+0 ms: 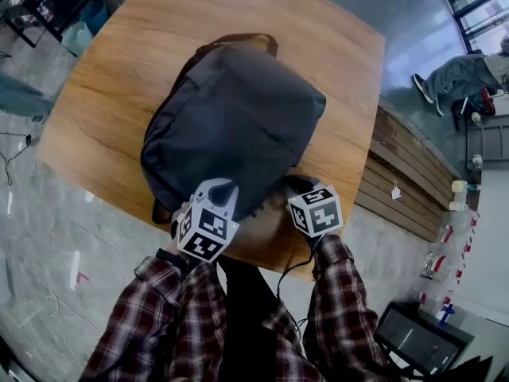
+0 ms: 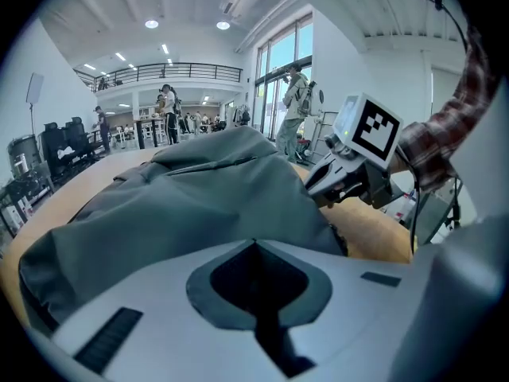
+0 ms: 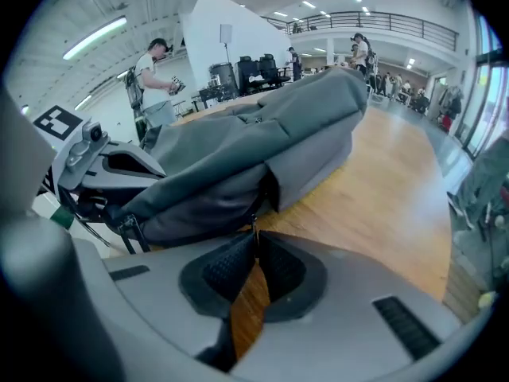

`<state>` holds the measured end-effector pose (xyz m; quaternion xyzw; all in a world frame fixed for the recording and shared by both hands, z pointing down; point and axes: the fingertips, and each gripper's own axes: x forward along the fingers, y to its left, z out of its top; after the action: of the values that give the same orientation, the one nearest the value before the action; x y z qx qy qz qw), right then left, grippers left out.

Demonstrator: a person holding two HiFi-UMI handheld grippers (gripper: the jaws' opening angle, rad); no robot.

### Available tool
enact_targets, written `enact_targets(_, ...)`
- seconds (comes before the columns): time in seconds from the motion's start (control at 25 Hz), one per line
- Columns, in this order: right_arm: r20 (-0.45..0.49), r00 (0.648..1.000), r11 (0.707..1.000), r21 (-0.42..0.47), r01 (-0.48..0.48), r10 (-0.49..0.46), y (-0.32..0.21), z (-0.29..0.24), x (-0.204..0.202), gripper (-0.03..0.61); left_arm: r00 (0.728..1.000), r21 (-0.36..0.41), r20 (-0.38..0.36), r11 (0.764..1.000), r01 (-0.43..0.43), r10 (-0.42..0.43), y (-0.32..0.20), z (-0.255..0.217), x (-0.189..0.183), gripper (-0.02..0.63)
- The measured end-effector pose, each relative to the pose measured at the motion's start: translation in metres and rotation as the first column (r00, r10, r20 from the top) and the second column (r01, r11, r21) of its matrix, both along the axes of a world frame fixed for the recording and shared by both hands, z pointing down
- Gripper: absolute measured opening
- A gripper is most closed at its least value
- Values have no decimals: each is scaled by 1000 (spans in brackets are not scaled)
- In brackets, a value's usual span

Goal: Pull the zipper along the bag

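Right gripper view shows the right gripper (image 3: 254, 234) with its jaws drawn together at the tips, nipping a thin zipper pull (image 3: 252, 226) that comes off the near lower edge of the bag (image 3: 262, 134). Behind the pinched tips the pads spread a little, and bare table (image 3: 382, 181) shows through that gap.

In the left gripper view, the left gripper (image 2: 254, 243) also has its jaws closed. Their tips meet right against the grey fabric of the bag (image 2: 199, 197) and seem to nip a fold of it, though the cloth between the pads is too dark to make out clearly. The right gripper (image 2: 320, 189) shows off to the side, at the same near end of the bag.

From the head view, plaid sleeves (image 1: 334, 309) lead to both tools. The left gripper (image 1: 221, 188) and right gripper (image 1: 299, 185) sit side by side at the bag's near end, close to the table's near edge. The bag (image 1: 235, 118) lies flat on the wooden table (image 1: 103, 110), roughly in its middle. Its long axis runs away from the person, leaning slightly right toward the far end, where a dark strap (image 1: 238, 38) loops out.
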<state>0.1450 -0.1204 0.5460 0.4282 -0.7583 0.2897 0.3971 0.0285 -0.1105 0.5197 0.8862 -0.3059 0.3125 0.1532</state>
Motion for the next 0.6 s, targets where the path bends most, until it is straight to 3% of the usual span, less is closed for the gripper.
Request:
enact_targets(0.12, 61, 996, 998, -6, -58, 58, 7, -7, 4, 20, 999, 5, -32, 999, 41, -41, -4, -6, -2, 9)
enact_targets(0.24, 111, 985, 990, 23, -139, 135, 19, -27, 14, 21, 980, -10, -142, 990, 140, -140, -12, -30, -8, 9)
enact_targets(0.4, 216, 955, 964, 126, -235, 204, 23, -75, 15, 21, 934, 5, -281, 973, 230, -219, -25, -80, -8, 9)
enact_targets(0.6, 394, 899, 892, 314, -325, 190, 17, -179, -10, 20, 859, 66, -463, 958, 280, -219, -20, -182, -1, 9)
